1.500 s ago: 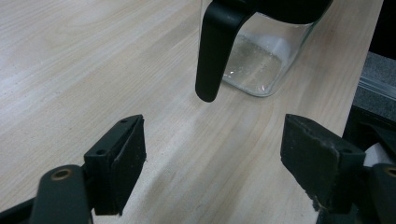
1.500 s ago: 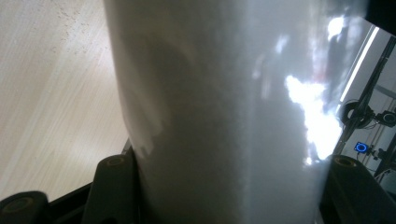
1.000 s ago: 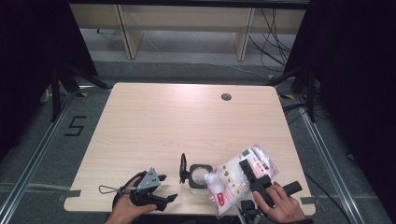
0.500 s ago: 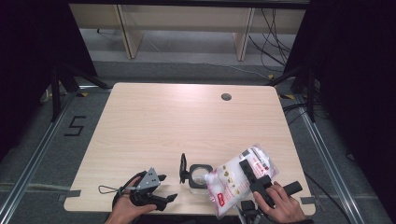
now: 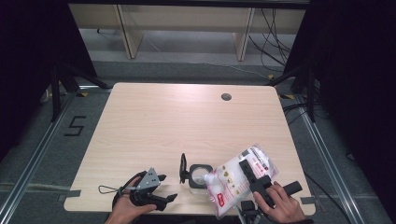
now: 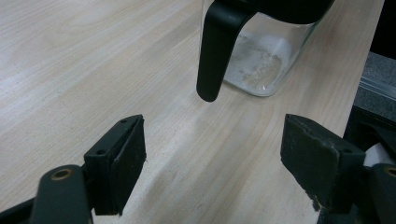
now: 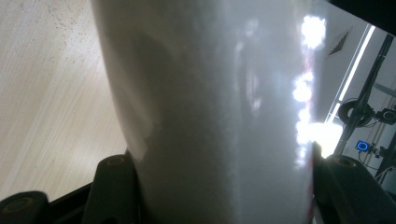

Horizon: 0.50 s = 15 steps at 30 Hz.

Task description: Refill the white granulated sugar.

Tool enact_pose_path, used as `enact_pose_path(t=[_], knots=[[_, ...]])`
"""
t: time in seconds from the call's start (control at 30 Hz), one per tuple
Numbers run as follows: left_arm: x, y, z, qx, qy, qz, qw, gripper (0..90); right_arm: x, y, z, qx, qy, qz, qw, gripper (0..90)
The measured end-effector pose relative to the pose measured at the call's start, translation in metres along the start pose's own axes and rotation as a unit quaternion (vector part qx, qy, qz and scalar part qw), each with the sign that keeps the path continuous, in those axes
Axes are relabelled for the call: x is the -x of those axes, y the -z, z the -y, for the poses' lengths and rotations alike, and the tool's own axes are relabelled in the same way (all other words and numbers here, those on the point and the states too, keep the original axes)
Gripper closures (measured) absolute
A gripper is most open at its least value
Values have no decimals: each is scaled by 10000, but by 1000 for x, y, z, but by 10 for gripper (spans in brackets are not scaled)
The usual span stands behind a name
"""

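Note:
A clear glass jar (image 5: 200, 174) with a black rim and black handle (image 5: 183, 168) stands near the table's front edge. In the left gripper view its handle (image 6: 215, 49) hangs down and white powder lies on the jar's bottom (image 6: 261, 60). My right gripper (image 5: 253, 179) is shut on a white and red plastic bag (image 5: 236, 179), tilted with one corner over the jar's mouth. In the right gripper view the bag (image 7: 215, 112) sits between the jaws. Left of the jar, my left gripper (image 5: 166, 189) rests open on the table, and its jaws stand wide apart (image 6: 212, 158) facing the jar.
The light wooden table (image 5: 177, 126) has a round cable hole (image 5: 226, 97) at the back right. Shelving legs (image 5: 126, 28) stand behind it. Metal rails (image 5: 322, 149) run along the floor on both sides.

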State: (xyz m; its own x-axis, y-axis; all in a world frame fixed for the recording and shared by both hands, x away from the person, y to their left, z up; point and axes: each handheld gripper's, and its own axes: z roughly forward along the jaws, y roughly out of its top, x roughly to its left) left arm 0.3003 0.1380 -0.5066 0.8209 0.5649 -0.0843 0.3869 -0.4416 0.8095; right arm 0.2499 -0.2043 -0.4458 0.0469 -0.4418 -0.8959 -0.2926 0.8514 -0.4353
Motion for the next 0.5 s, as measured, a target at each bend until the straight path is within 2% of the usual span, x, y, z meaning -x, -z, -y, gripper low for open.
enact_pose_path(t=[0.23,0.3,0.33,0.43,0.5], knots=[[0,0,0,-28,-29,-2,10000,218,0,1,1,-32,-39,27,10000,452],[0,-1,0,8,21,-4,10000,218,0,0,1,-44,-25,9,10000,452],[0,0,0,-31,-35,-4,10000,218,0,1,1,-49,-24,9,10000,452],[0,-1,0,22,38,-1,10000,218,0,0,1,-25,-37,7,10000,452],[0,0,0,-29,-30,-3,10000,218,0,0,1,-43,-16,-4,10000,452]])
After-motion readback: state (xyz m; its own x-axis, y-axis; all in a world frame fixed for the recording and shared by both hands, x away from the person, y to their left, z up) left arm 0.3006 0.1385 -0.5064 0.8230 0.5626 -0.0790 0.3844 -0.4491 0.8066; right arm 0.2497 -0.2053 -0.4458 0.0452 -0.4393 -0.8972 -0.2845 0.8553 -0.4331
